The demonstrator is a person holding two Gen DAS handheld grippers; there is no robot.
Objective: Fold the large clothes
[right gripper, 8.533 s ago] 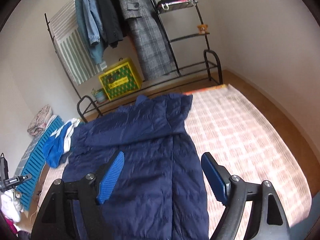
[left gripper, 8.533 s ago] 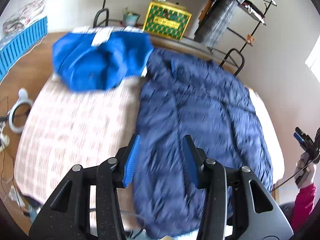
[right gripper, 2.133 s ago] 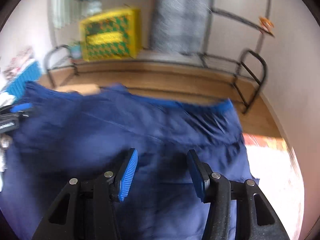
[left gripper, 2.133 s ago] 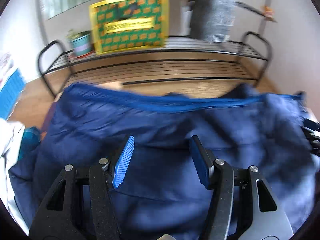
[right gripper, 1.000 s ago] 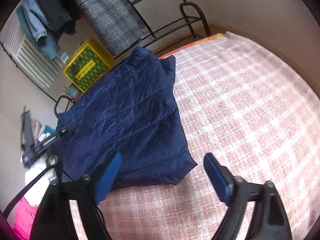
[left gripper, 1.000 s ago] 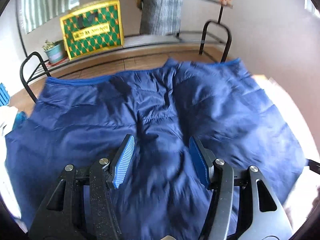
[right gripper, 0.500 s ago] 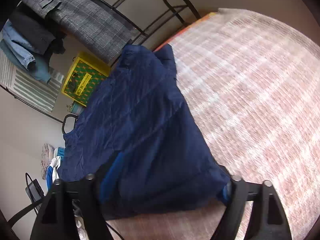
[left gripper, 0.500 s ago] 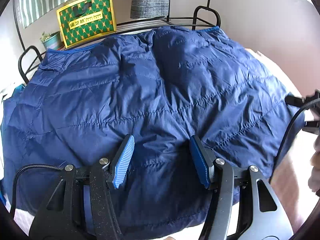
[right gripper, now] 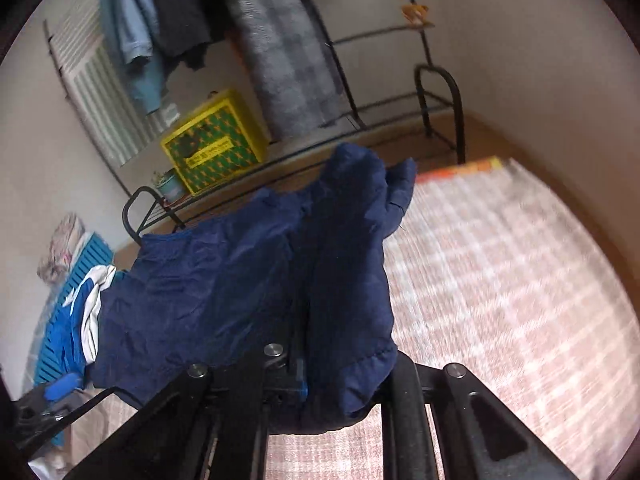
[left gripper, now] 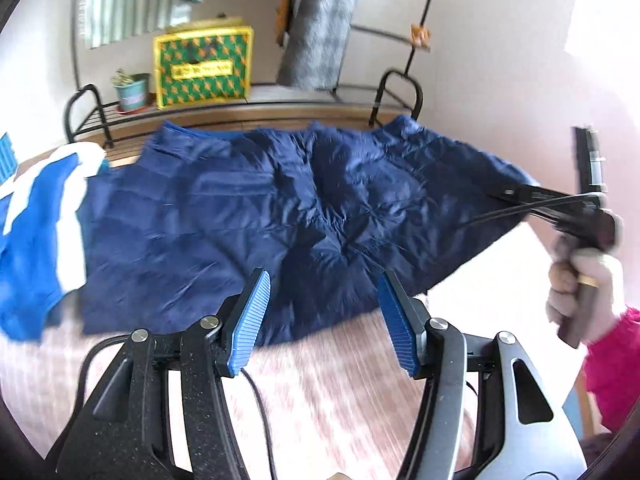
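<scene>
A navy quilted jacket [left gripper: 260, 208] lies folded across the checked bed cover [left gripper: 340, 392]. My left gripper [left gripper: 322, 316] is open and empty, hovering just short of the jacket's near edge. My right gripper [right gripper: 316, 376] is shut on the jacket's near right corner [right gripper: 352, 344] and lifts it; the cloth drapes over the jaws and hides the fingertips. In the left wrist view the right gripper [left gripper: 516, 194] grips the jacket's right edge, held by a gloved hand.
A bright blue and white garment [left gripper: 36, 232] lies at the jacket's left, also in the right wrist view [right gripper: 80, 320]. A black clothes rack [left gripper: 396, 88] with a yellow-green box [left gripper: 202, 66] and a potted plant [left gripper: 132, 88] stands behind the bed.
My right gripper has closed on the jacket's right corner and raised it. My left gripper has drawn back from above the jacket to its near edge, still open.
</scene>
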